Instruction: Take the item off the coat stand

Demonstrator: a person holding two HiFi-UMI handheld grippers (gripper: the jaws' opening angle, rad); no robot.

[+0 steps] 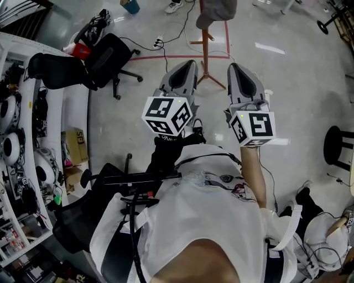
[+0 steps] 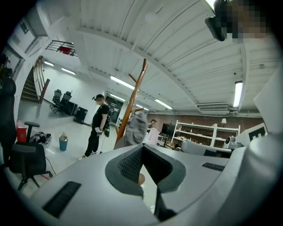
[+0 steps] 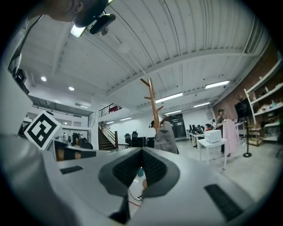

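Both pairs of jaws pressed together and empty, your left gripper (image 1: pixel 185 64) and right gripper (image 1: pixel 238 67) face the coat stand (image 1: pixel 206 40), well apart from its hanging grey garment (image 1: pixel 217 11).

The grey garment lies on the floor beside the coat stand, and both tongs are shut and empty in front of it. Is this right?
Not quite: the grey garment hangs on the coat stand, as the right gripper view shows. The left tongs and right tongs are indeed shut and empty in front of it.
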